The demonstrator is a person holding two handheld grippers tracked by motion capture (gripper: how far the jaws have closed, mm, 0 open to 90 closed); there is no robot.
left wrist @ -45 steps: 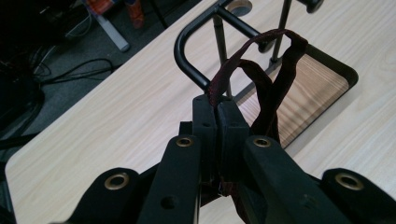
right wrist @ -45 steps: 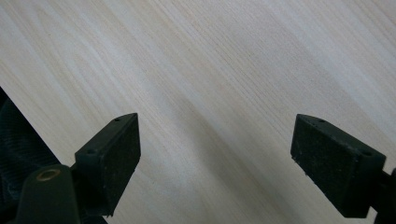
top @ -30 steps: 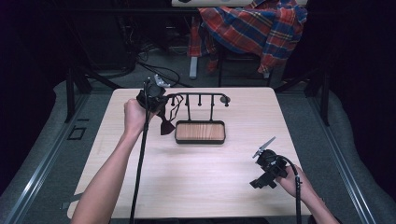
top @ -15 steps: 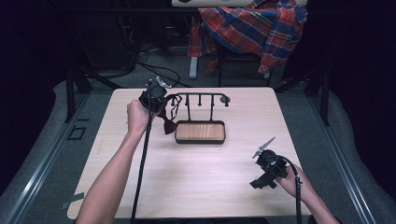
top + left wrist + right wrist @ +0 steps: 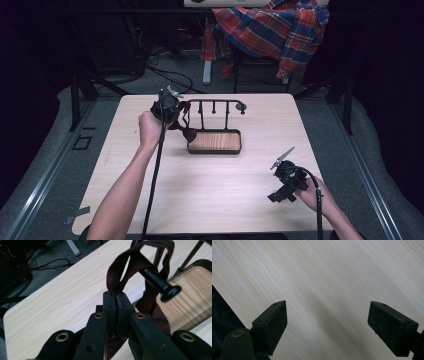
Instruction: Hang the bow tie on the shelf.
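My left gripper is at the left end of a black rack and is shut on the strap of a dark red bow tie. In the left gripper view the jaws pinch the strap, which loops over the rack's knobbed end peg. The bow itself hangs down beside the rack's wooden tray. My right gripper is low over the table near the front right. In its own view the right gripper stands open with only bare wood between the pads.
The light wooden table ends in dark floor on all sides. A plaid shirt hangs over a chair behind the table, with cables on the floor at the back left. The rack has several short hooks along its bar.
My left gripper has sunk slightly with the strap at the rack's left end. The right gripper has kept still.
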